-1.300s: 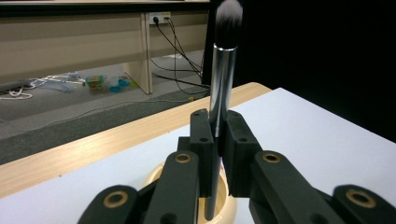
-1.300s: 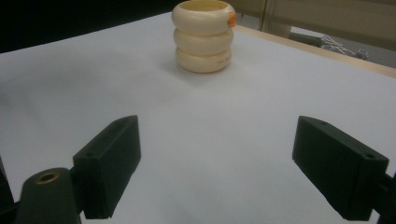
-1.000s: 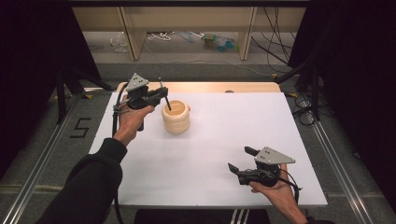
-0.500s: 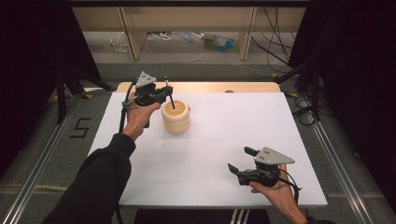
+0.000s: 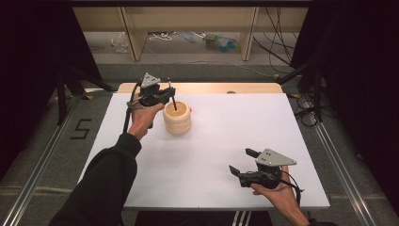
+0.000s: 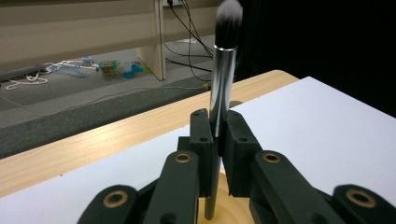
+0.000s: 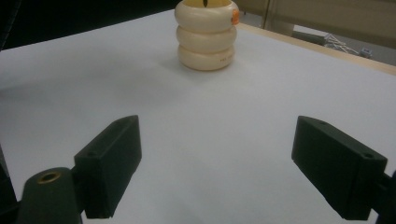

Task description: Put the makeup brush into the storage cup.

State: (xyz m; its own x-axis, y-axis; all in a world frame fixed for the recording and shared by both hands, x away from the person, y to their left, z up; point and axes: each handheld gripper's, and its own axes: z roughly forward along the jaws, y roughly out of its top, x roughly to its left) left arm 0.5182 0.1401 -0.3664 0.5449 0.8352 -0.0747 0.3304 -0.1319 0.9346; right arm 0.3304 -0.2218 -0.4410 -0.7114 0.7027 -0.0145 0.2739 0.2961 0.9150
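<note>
The left hand-held gripper (image 5: 162,95) is clamping its jaws on the silver ferrule of a makeup brush (image 6: 223,79), holding it upright with the white-tipped bristles pointing up and the dark handle end dipping into the mouth of a cream ribbed holder (image 5: 177,118). That holder is standing on the white surface (image 5: 235,136) near the far left. The right hand-held gripper (image 5: 243,161) is hovering near the front edge, well apart, its jaws spread wide around nothing.
</note>
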